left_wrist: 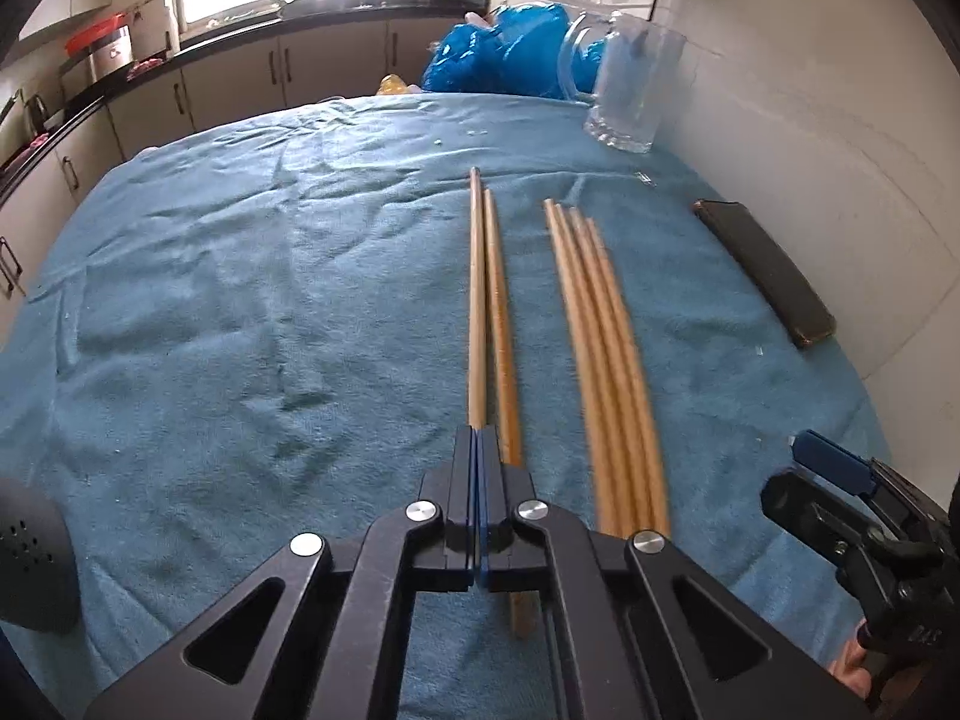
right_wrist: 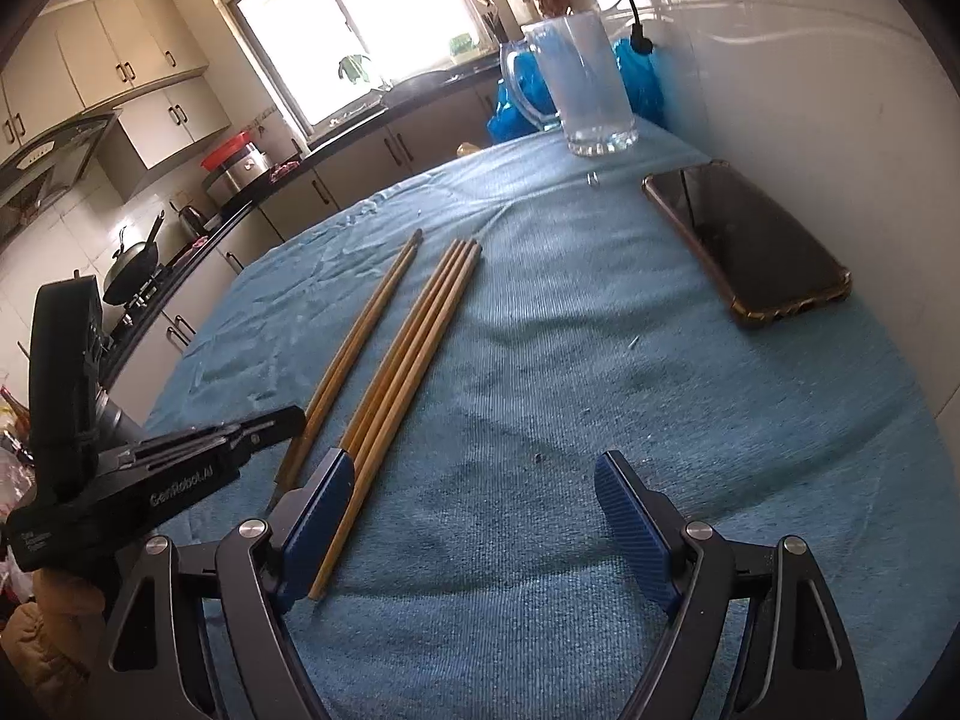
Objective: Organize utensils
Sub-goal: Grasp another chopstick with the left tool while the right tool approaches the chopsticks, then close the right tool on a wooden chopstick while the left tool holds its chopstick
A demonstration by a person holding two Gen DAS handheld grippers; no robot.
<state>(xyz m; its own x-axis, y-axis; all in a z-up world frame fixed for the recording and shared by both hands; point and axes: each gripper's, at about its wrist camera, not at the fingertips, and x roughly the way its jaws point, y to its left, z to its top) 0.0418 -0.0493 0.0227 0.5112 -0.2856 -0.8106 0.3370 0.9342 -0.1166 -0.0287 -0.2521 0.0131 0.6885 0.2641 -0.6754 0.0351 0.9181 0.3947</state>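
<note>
Blue towel (right_wrist: 540, 360) over whole table, kitchen cupboards behind. Lower centre: left gripper (left_wrist: 483, 438) closed on one chopstick (left_wrist: 477, 300), second one touching beside. Lower frame: right gripper (right_wrist: 474, 516) wide open, holding nothing. Middle: four chopsticks (right_wrist: 414, 336) lying together. Upper right: phone (right_wrist: 750, 246), then glass mug (right_wrist: 588, 90).

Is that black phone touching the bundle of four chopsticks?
Apart. The right wrist view shows a broad strip of blue towel between the phone and the four chopsticks.
</note>
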